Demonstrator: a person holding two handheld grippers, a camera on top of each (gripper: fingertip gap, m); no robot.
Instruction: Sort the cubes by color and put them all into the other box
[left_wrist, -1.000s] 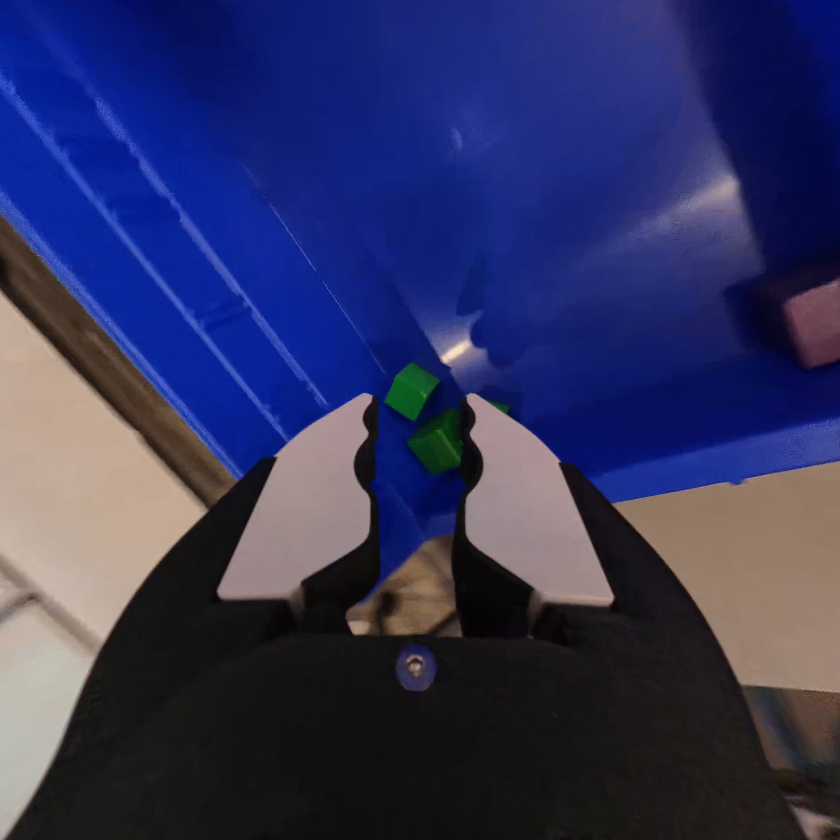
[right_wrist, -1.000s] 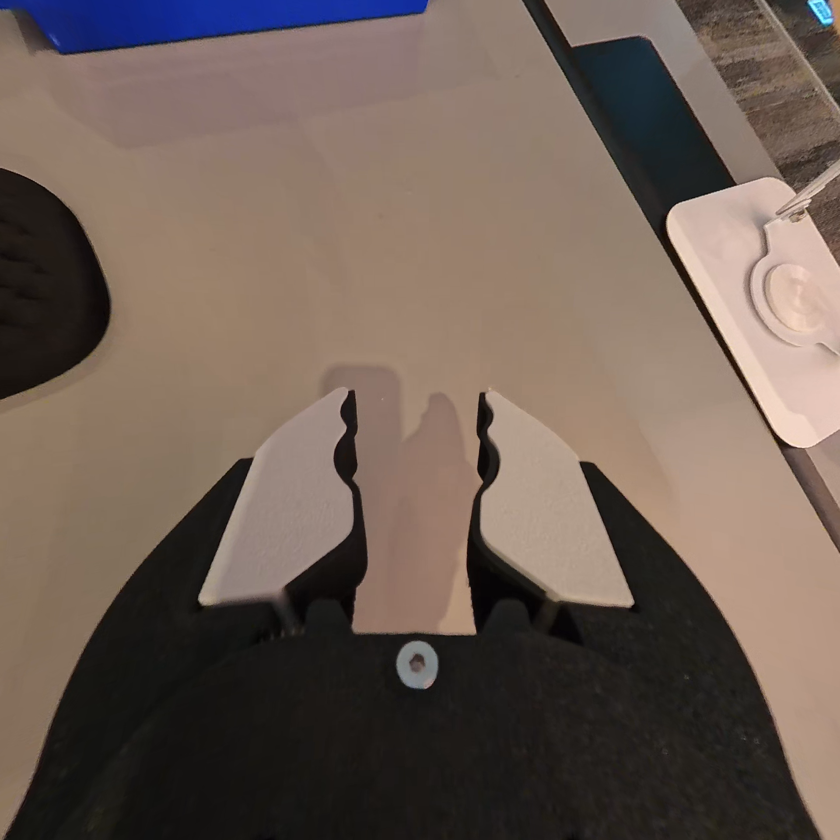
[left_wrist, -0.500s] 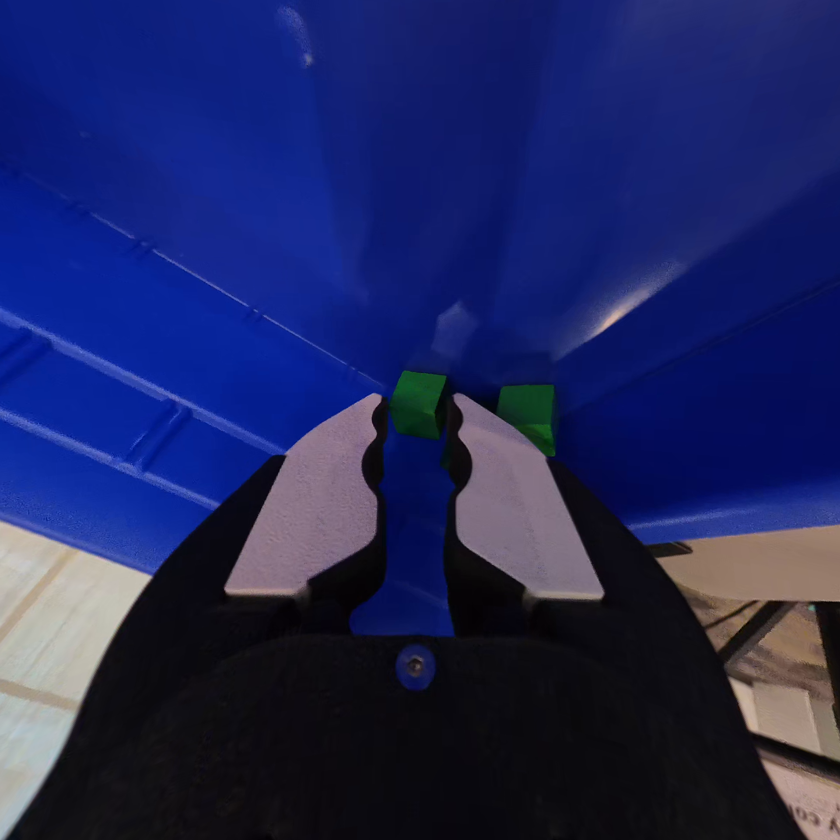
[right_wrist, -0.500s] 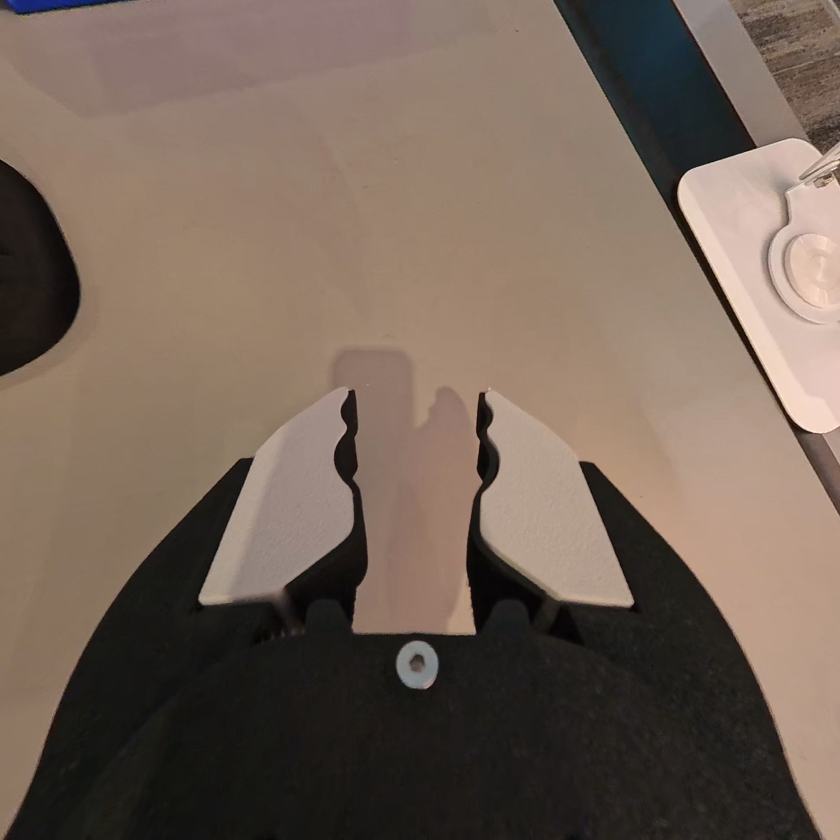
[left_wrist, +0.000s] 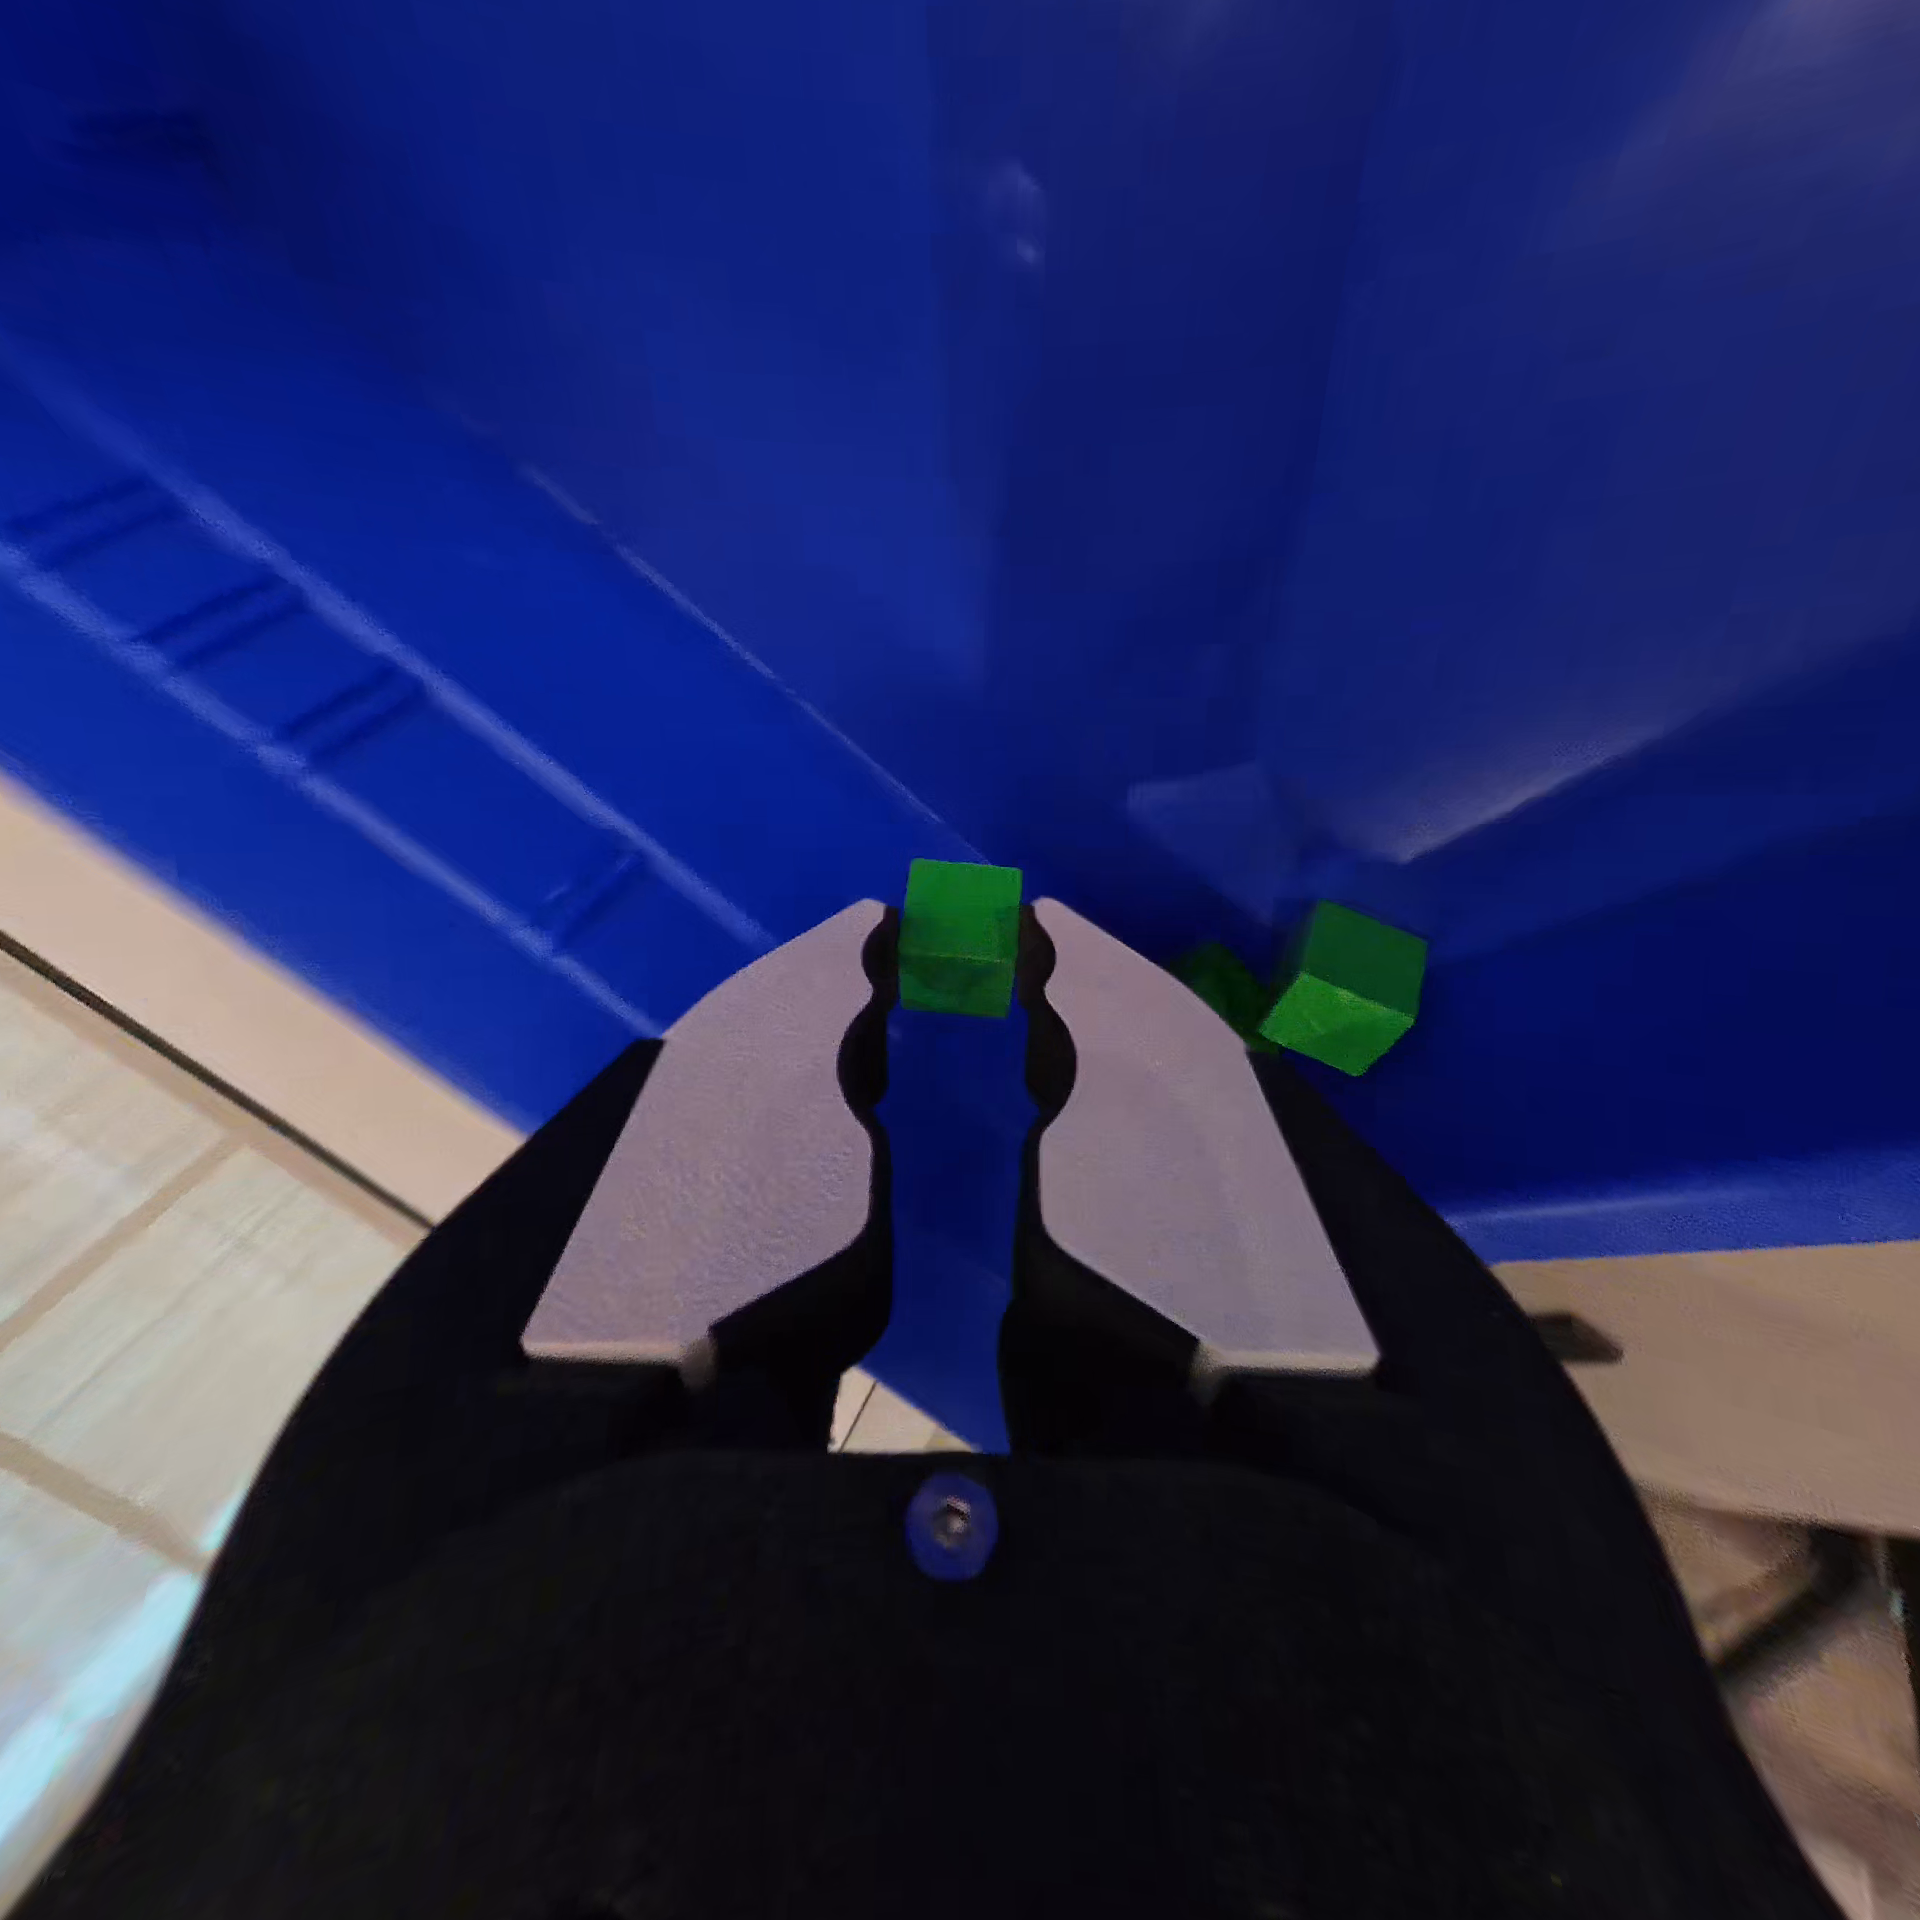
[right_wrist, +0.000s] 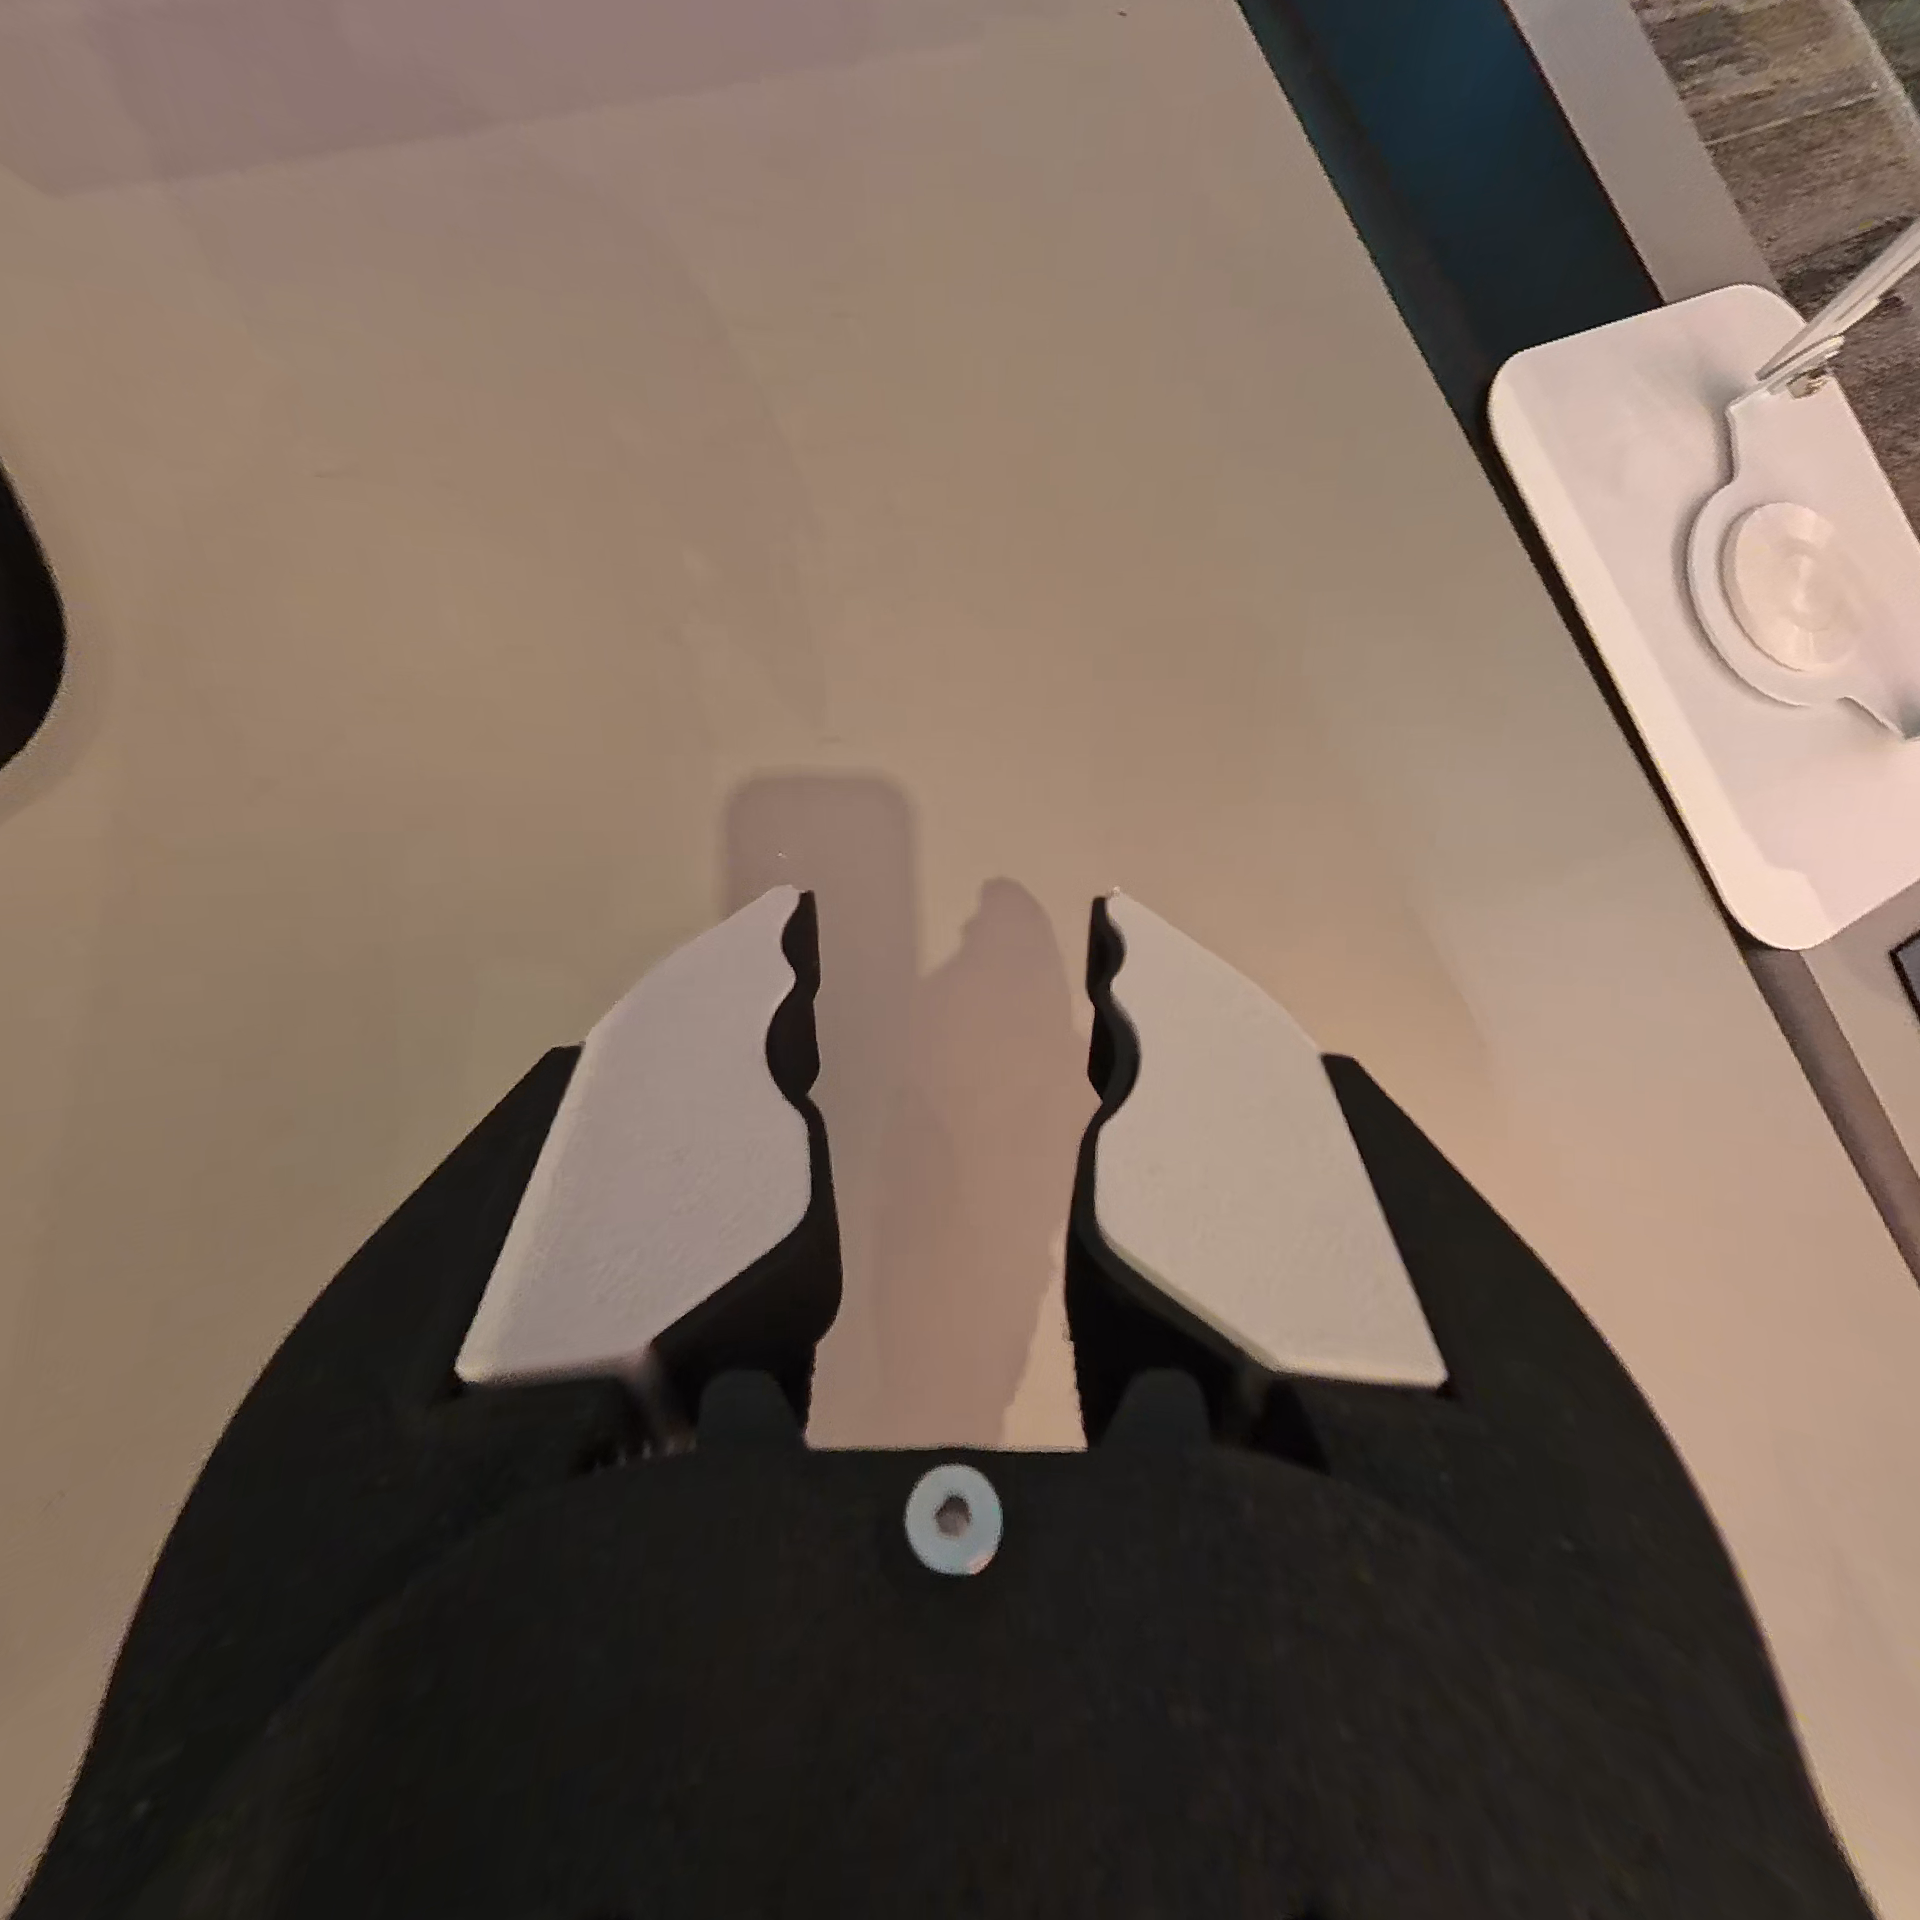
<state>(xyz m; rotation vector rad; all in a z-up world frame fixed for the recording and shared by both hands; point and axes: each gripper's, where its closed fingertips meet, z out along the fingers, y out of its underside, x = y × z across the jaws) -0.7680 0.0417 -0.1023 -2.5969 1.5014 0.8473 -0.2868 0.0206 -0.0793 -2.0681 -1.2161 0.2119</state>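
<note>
the big glossy blue plastic box (left_wrist: 1143, 468) fills the left wrist view, its inner corner just ahead. the left gripper (left_wrist: 958, 940) has its fingers pinching a small green cube (left_wrist: 956, 940) square at the tips, faces flat to the pads. two more green cubes (left_wrist: 1340, 987) sit in that corner, just right of the fingers, so the held cube likely belongs beside them. the right gripper (right_wrist: 954, 914) hangs over the bare beige table (right_wrist: 520, 520), fingers spread and empty, well apart from the cubes.
</note>
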